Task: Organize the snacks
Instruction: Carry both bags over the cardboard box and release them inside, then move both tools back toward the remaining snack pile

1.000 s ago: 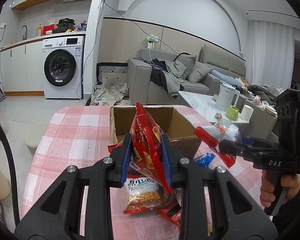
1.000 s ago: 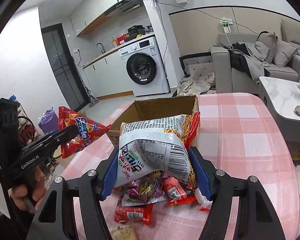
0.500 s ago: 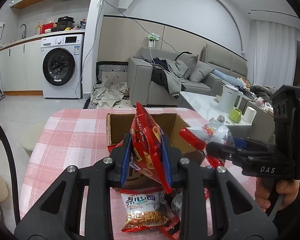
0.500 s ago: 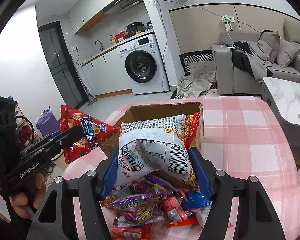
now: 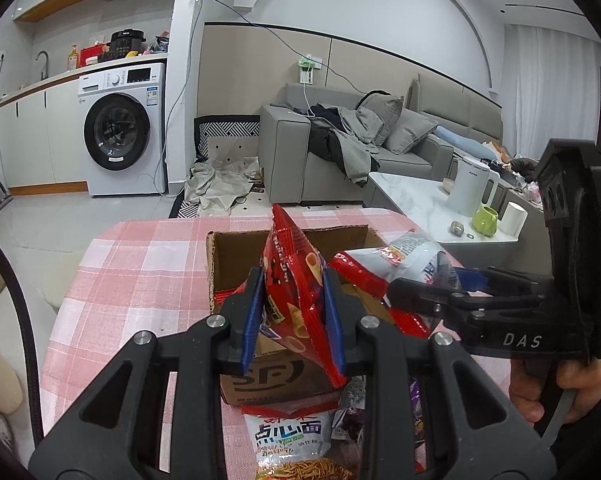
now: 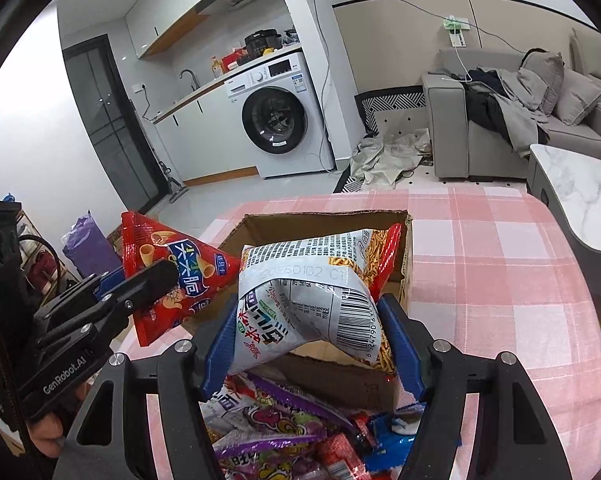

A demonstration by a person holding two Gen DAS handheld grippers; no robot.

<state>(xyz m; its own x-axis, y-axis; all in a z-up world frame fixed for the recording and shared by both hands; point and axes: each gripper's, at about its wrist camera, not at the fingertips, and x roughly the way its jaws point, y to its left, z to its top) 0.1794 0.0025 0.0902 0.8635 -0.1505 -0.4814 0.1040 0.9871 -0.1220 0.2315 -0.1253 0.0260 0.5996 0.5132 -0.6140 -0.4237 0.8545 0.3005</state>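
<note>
Living room with washing machine (image 5: 118, 132) and grey sofa (image 5: 340, 152) behind a pink checked table (image 5: 140, 272). Left gripper (image 5: 294, 312) fingers clamped on a red triangular snack bag (image 5: 296, 280), right gripper (image 6: 312, 340) fingers half-spread, gripping a white-and-red noodle snack packet (image 6: 312, 292); both above the open brown cardboard box (image 6: 332, 376) mid-table. Loose snack packets (image 6: 284, 436) piled at the near edge.

box (image 5: 288, 248) interior mostly hidden behind held bags; snack pile (image 6: 284, 432) cut off by bottom edge.
</note>
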